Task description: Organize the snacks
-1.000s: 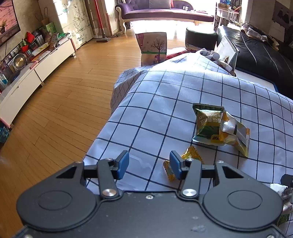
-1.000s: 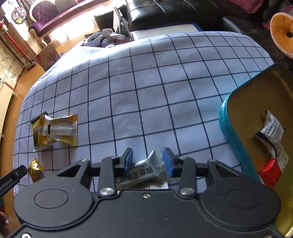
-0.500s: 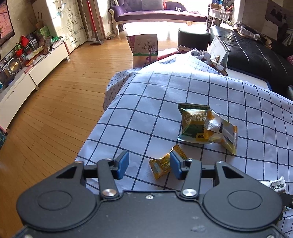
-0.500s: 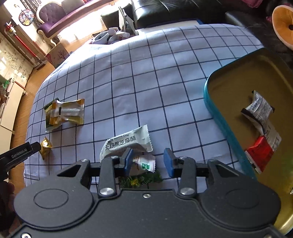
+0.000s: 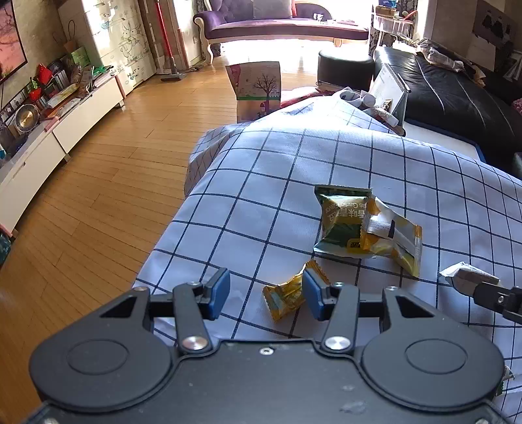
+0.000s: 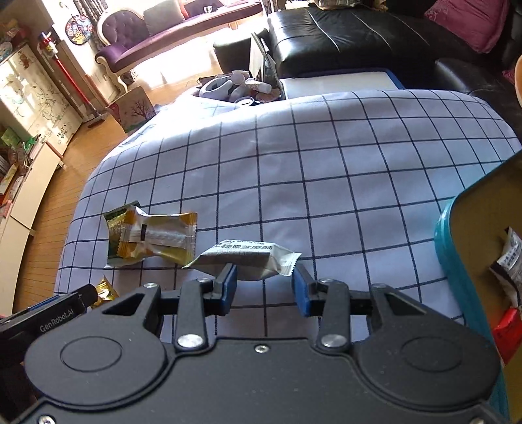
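The left gripper [image 5: 266, 281] has its blue-padded jaws apart with nothing between them. It hovers at the near left corner of a table covered by a white checked tablecloth [image 5: 261, 195], just where the cloth drops away to a wooden floor [image 5: 98, 202]. A small gold candy wrapper [image 5: 285, 298], crumpled, lies on the cloth just beside this gripper's right-hand pad; whether they touch cannot be told. The right gripper [image 6: 264, 277] also has its jaws apart, with bare cloth showing in the gap. A long white sesame-crisp packet [image 6: 248, 257] with dark print sits across its fingertips; the left-hand pad covers part of the packet's lower edge, and any contact is hard to judge. At the right edge of that view stands a teal tin [image 6: 445, 234] with a gold inside, cut off by the frame. It holds a white-and-black wrapper [image 6: 512, 257] and a red wrapper [image 6: 507, 329], both partly out of view. Slightly farther out, a yellow-and-silver packet [image 5: 391, 238] lies overlapping a green packet [image 5: 341, 221], hiding its right side. Beyond these the cloth is open and flat to the far edge. Behind it are a black leather sofa [image 6: 359, 36] and a purple chaise [image 5: 277, 26].
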`<action>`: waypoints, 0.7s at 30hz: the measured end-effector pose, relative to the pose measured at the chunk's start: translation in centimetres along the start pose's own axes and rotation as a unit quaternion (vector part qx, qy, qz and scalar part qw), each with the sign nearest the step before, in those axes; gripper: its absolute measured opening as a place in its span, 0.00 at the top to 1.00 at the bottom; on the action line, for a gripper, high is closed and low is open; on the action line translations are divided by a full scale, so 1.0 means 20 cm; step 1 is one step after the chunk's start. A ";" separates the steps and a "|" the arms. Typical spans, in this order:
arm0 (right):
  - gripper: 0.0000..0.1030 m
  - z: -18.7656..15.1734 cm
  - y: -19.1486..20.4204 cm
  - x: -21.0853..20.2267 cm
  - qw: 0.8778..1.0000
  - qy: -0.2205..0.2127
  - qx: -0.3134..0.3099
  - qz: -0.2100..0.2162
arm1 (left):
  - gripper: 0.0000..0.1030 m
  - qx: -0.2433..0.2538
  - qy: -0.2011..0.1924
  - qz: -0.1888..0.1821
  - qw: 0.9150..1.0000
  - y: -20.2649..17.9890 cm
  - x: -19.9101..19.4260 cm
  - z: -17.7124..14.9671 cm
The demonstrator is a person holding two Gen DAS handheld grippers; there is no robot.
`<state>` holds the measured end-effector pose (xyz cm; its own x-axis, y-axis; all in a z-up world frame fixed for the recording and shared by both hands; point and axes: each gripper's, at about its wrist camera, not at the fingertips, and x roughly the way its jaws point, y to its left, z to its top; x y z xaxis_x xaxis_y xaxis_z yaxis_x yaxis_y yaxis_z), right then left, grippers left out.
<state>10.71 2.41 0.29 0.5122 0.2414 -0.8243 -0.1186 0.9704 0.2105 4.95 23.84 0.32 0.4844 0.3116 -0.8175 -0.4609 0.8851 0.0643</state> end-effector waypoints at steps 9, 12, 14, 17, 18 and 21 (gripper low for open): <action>0.52 0.10 -0.04 -0.01 1.000 -0.024 -0.002 -0.007 | 0.50 0.002 -0.001 -0.006 1.000 -0.01 0.00 0.00; 0.52 0.13 -0.03 0.07 0.999 0.004 -0.029 0.018 | 0.50 0.000 0.002 -0.011 1.000 0.00 0.00 0.00; 0.52 0.13 -0.02 0.11 0.999 0.017 -0.041 0.021 | 0.50 -0.004 0.006 -0.013 1.000 0.00 0.01 0.01; 0.52 0.12 -0.02 0.16 0.998 0.044 -0.050 0.008 | 0.50 -0.006 0.007 -0.011 1.000 0.02 0.02 0.01; 0.52 0.10 -0.03 0.16 0.998 0.048 -0.049 0.009 | 0.50 -0.007 0.007 -0.011 1.000 0.02 0.02 0.01; 0.52 0.04 -0.07 0.12 0.997 0.061 -0.032 0.031 | 0.50 -0.012 0.009 -0.012 1.000 0.03 0.02 0.01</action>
<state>12.76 1.54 -1.60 0.3944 0.2970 -0.8696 -0.2028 0.9511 0.2329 5.07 24.63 0.15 0.4827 0.2834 -0.8287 -0.4663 0.8841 0.0307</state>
